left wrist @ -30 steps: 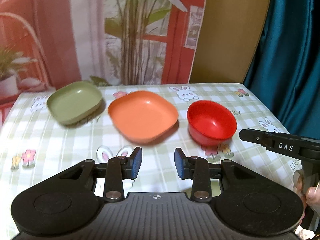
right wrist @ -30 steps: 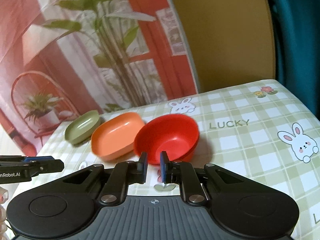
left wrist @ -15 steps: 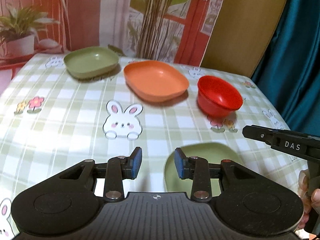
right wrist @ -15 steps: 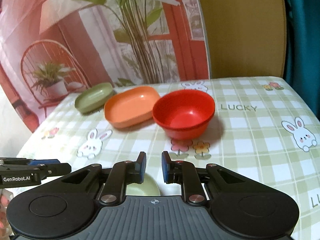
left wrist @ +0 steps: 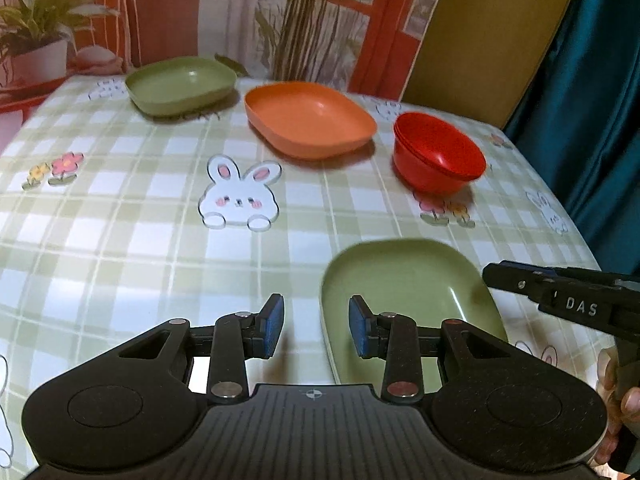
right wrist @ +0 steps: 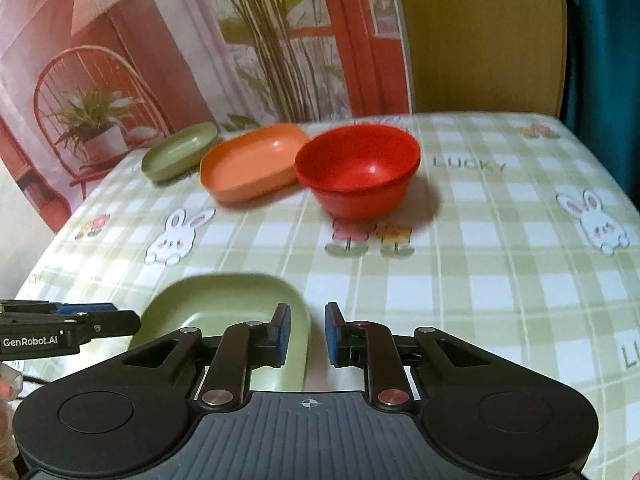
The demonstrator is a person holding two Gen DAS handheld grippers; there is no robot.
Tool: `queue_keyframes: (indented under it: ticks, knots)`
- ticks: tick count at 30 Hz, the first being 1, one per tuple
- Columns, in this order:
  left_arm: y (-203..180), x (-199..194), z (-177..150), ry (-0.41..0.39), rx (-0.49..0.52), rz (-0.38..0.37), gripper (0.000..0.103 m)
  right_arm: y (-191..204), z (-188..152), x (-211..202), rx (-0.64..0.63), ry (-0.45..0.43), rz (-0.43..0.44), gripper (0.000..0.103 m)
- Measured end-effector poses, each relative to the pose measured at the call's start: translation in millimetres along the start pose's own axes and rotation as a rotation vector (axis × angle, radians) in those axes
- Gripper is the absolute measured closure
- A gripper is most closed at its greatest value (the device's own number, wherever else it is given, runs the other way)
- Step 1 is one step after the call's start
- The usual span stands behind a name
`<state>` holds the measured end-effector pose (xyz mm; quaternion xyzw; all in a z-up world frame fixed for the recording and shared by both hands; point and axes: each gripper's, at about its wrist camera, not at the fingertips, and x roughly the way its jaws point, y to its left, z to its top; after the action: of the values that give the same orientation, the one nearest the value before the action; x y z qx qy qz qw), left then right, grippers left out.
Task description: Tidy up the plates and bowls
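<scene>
Both grippers have drawn back to the near green plate [left wrist: 404, 280], left gripper [left wrist: 316, 330] wide, right gripper [right wrist: 307, 334] narrower, both empty, straddling its opposite rims; likely next pickup.

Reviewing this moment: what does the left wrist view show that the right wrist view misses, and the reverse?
Only the left wrist view: the teal curtain at the table's right side, and the "DAS" label on the right gripper. Only the right wrist view: the "LUCKY" print beside the red bowl, the red chair picture on the backdrop, and the "GenRobot.AI" label on the left gripper. Both share the far green plate, orange plate, red bowl and near green plate, with both grippers open and empty.
</scene>
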<state>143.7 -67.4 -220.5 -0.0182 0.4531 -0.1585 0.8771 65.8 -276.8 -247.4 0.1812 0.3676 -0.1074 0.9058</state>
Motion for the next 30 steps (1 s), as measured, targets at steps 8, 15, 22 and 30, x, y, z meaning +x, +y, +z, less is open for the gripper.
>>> queue_keyframes:
  ticks: [8, 15, 22, 30]
  knots:
    - [-4, 9, -12, 0.067, -0.001, -0.017, 0.066, 3, -7, 4, -0.002, 0.022, -0.004, 0.085]
    - [-6, 16, -17, 0.095, -0.002, -0.015, 0.066, 2, -14, 9, 0.006, 0.053, -0.003, 0.085]
    - [-6, 15, -18, 0.080, -0.010, -0.024, 0.085, 9, -17, 12, -0.011, 0.055, 0.000, 0.090]
    - [-4, 14, -18, 0.070, -0.019, -0.011, 0.085, 10, -17, 12, -0.014, 0.047, 0.008, 0.094]
